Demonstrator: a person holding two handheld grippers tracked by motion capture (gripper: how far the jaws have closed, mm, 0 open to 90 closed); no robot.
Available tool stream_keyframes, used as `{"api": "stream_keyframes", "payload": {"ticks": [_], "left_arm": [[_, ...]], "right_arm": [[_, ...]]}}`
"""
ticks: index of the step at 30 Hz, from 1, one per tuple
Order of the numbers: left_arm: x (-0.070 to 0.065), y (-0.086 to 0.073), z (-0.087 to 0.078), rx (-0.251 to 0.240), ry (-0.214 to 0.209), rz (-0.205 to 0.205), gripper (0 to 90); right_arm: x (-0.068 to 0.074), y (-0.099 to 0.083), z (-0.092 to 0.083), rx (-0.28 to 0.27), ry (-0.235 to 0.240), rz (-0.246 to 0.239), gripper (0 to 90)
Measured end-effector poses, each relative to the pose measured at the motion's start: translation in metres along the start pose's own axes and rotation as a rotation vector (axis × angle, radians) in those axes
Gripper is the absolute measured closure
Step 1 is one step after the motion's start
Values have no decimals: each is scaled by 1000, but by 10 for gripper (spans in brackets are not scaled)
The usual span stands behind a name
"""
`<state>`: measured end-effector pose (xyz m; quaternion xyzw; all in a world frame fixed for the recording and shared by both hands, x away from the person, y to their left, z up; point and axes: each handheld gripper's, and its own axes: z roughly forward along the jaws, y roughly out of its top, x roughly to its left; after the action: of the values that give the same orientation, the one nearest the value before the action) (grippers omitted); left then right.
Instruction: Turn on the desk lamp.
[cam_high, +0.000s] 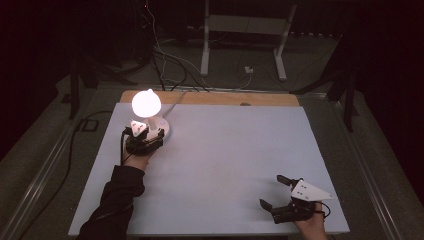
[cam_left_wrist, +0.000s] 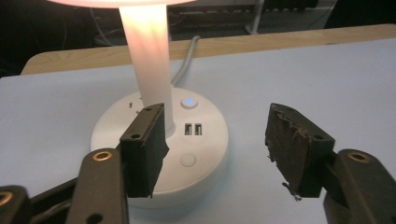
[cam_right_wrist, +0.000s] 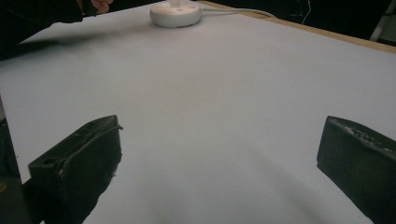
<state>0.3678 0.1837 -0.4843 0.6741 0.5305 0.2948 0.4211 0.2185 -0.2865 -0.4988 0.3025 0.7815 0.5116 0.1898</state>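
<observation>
A small white table lamp (cam_high: 146, 102) glows at the far left of the white table top (cam_high: 225, 150). Its round base (cam_left_wrist: 196, 140) carries a lit blue button (cam_left_wrist: 188, 101), two USB ports (cam_left_wrist: 193, 129) and a pale stem (cam_left_wrist: 144, 51). My left gripper (cam_high: 150, 135) hovers at the near side of that base, open. In the left gripper view its gripper (cam_left_wrist: 215, 144) has nothing pressed between the pads. My right gripper (cam_high: 271, 190) rests open near the front right edge. In the right gripper view (cam_right_wrist: 219, 158) it faces bare table, with the lamp base (cam_right_wrist: 176, 13) far off.
The lamp's grey cable (cam_right_wrist: 243, 11) runs off the far edge over a wooden strip (cam_high: 210, 97). Beyond the table lie floor cables (cam_high: 165, 70) and a white metal stand (cam_high: 245, 30). Dark floor surrounds the table.
</observation>
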Motion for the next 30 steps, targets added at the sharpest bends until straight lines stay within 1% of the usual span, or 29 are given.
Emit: {"api": "stream_keyframes", "payload": {"ticks": [1, 2, 3, 5, 6, 7, 8, 9, 10, 11, 12, 13, 16, 17, 20, 22, 27, 30], "left_arm": [[0, 0, -2, -2, -2, -2, 351], [1, 0, -4, -1, -12, -8, 351], [1, 1, -5, 3, -15, -12, 326], [3, 2, -8, 7, -12, -22, 259], [5, 3, -10, 28, -26, -39, 174], [5, 3, -10, 28, -26, -39, 156], [5, 3, -12, 29, -33, -39, 156], [6, 3, -14, 25, -33, -38, 127], [7, 2, -15, 23, -46, -36, 72], [8, 2, -17, 27, -57, -37, 72], [9, 2, -18, 29, -64, -38, 8], [9, 1, -21, 27, -75, -38, 8], [11, 0, -28, 29, -83, -41, 4], [11, -1, -30, 29, -79, -39, 4], [12, -4, -39, 27, -93, -37, 4], [13, -7, -46, 26, -112, -38, 4], [12, -15, -62, 34, -141, -20, 4], [12, -20, -69, 34, -150, -9, 4]], "right_arm": [[0, 0, 0, 0, 0, 1, 0], [0, 0, 0, 0, 0, 1, 0], [0, 0, 0, 0, 0, 1, 0], [0, 0, 0, 0, 1, 2, 0], [0, 0, 0, 2, 1, 3, 0], [0, 0, 0, 2, 1, 3, 0], [0, 0, 1, 2, 2, 2, 0], [0, 0, 1, 3, 2, 2, 0], [0, 0, 1, 2, 3, 2, 0], [0, 0, 1, 2, 3, 2, 0], [0, 1, 1, -1, 3, 2, 0], [0, 1, 1, -1, 3, 2, 0], [0, 1, 3, -2, 8, 1, 0], [0, 1, 3, 0, 10, 2, 0], [0, 2, 3, -3, 11, 0, 0], [0, 2, 3, -6, 14, 1, 0], [0, 2, 4, -6, 16, 2, 0], [1, 2, 4, -4, 16, 2, 0]]}}
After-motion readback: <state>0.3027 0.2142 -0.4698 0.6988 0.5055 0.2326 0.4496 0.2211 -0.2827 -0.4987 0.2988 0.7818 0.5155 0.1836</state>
